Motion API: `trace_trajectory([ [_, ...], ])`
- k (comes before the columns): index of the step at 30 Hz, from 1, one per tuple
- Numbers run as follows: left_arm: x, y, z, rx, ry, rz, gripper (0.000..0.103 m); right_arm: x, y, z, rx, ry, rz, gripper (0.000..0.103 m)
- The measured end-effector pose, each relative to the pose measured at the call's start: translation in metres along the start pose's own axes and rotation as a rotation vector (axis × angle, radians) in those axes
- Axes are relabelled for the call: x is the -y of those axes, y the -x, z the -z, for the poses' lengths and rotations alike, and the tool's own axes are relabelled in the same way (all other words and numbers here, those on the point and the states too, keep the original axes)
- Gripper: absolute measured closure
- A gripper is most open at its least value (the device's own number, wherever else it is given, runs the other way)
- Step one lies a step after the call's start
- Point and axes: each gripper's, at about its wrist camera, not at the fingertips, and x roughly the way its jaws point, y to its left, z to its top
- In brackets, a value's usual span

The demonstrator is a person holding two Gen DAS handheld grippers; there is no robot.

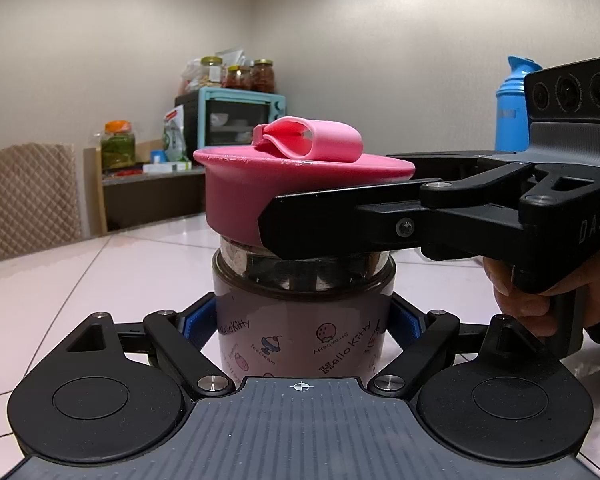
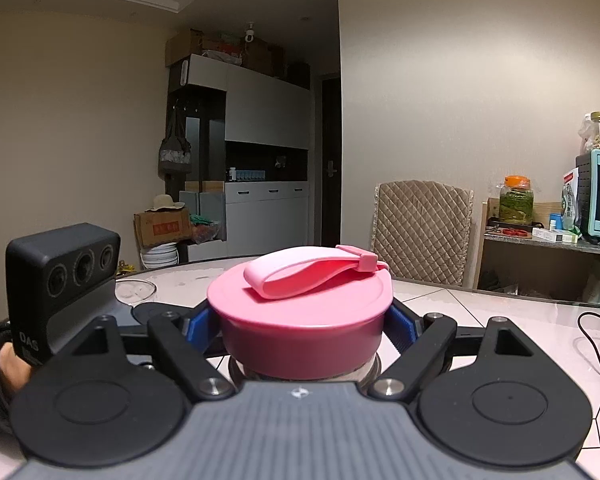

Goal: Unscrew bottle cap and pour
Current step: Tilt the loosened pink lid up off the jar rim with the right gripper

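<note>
A squat bottle point(image 1: 300, 332) with a pale Hello Kitty print stands upright on the white table point(image 1: 100, 280). My left gripper point(image 1: 300, 320) is shut on its body, a blue pad on either side. Its pink cap point(image 1: 260, 184), with a folded pink strap point(image 1: 316, 140) on top, sits over the steel neck point(image 1: 304, 264), and a band of the neck shows below it. My right gripper point(image 1: 300, 196) reaches in from the right, shut on the cap. In the right wrist view the cap point(image 2: 300, 300) fills the gap between that gripper's point(image 2: 300, 324) blue pads.
A blue flask point(image 1: 512, 108) stands at the back right. Behind the table are a quilted chair point(image 1: 28, 200) and a shelf with a teal toaster oven point(image 1: 240, 120) and jars. A glass dish point(image 2: 136, 290) and a black cable point(image 2: 596, 332) lie on the table.
</note>
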Motion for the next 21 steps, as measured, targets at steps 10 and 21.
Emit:
trace_trajectory([
  [10,-0.001,0.0,0.0,0.0,0.001,0.001,0.013,-0.009,0.001,0.004,0.0,-0.003,0.009,0.018],
  [21,-0.002,0.002,0.0,0.002,-0.003,-0.004,0.008,-0.011,0.002,0.007,0.004,-0.004,0.016,0.018],
])
